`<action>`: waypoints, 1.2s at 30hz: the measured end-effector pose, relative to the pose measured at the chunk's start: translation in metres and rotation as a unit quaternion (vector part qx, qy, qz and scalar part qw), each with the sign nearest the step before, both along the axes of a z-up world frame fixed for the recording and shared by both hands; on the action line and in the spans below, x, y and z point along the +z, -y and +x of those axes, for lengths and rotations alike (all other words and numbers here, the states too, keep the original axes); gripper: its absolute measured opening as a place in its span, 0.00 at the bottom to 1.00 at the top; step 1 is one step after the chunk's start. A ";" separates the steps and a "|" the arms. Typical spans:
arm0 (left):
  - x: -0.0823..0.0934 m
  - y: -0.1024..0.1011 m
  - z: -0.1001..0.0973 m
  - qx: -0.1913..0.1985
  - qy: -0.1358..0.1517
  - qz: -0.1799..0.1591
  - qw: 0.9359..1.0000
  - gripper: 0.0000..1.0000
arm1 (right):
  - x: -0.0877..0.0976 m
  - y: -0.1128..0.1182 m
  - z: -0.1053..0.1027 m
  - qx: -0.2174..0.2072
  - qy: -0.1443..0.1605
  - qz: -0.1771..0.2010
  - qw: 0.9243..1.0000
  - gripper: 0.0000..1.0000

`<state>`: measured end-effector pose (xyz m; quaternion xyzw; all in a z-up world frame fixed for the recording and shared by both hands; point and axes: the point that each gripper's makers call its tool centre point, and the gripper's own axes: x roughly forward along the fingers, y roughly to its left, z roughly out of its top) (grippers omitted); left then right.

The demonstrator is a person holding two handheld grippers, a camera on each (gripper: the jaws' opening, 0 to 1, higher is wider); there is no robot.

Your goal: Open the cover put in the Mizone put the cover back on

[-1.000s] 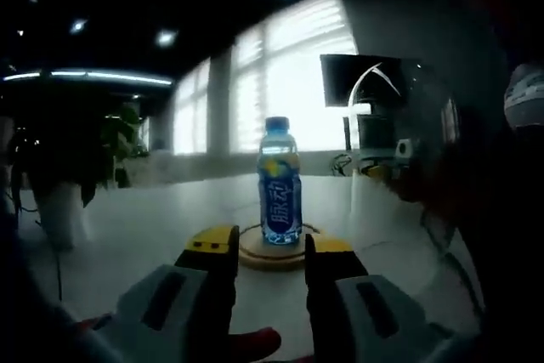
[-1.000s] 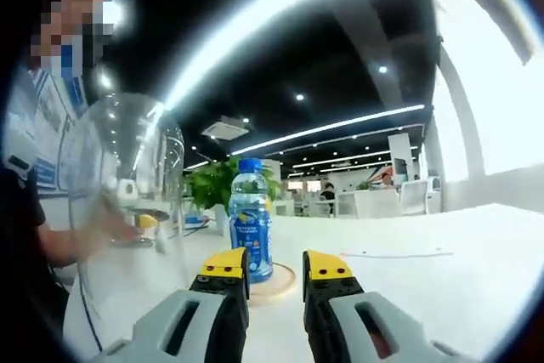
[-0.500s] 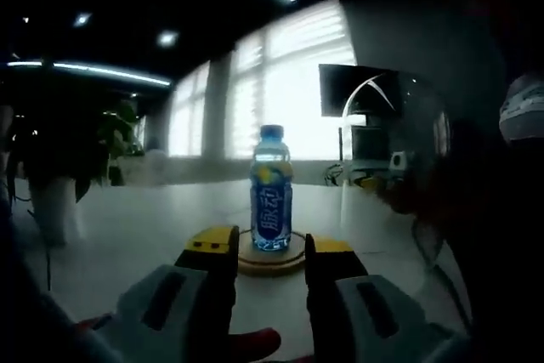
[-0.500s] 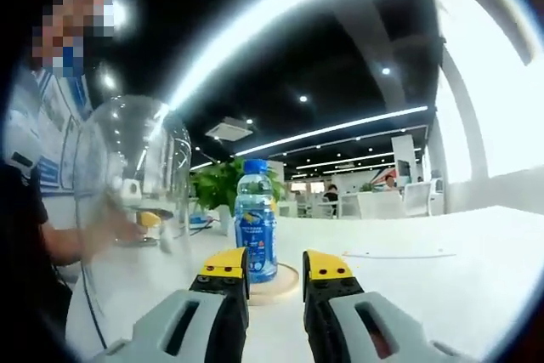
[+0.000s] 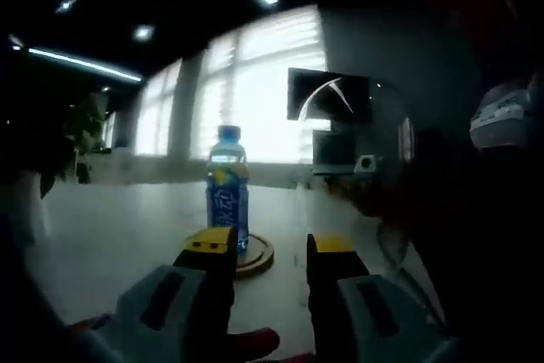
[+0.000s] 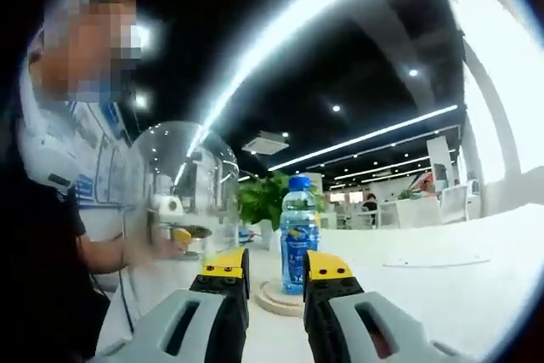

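Mizone bottle (image 5: 228, 189) was stood upright on round wooden base (image 5: 257, 254) on table (image 6: 442, 269). Clear dome cover (image 6: 174, 193) was kept aside, base left exposed. Both grippers' jaws were held parted, nothing grasped: left gripper (image 5: 262, 248), right gripper (image 6: 277, 265).

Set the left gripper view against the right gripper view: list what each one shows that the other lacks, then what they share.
Left gripper view alone: bright blinded windows behind the bottle, and a dark monitor.

Right gripper view alone: a person's forearm, a leafy green plant, and a long open office with desks in the distance.

Both: the blue Mizone bottle standing upright on a round wooden base, the clear dome cover off to one side, the white table, and each view's own yellow-tipped tongs, open and empty.
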<state>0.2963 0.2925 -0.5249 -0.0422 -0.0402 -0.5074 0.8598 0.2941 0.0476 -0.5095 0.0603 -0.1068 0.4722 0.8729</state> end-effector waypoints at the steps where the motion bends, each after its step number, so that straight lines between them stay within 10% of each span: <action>1: 0.001 0.001 -0.002 -0.007 0.001 -0.002 1.000 0.29 | 0.001 -0.002 -0.003 0.009 0.002 0.002 1.000 0.19; 11: 0.010 0.022 -0.030 -0.072 0.014 -0.018 0.997 0.40 | 0.018 -0.024 -0.051 0.146 0.020 0.050 0.988 0.33; 36: 0.015 0.048 -0.048 -0.124 -0.008 -0.046 0.991 0.48 | -0.002 -0.062 -0.057 0.204 -0.029 0.030 0.978 0.53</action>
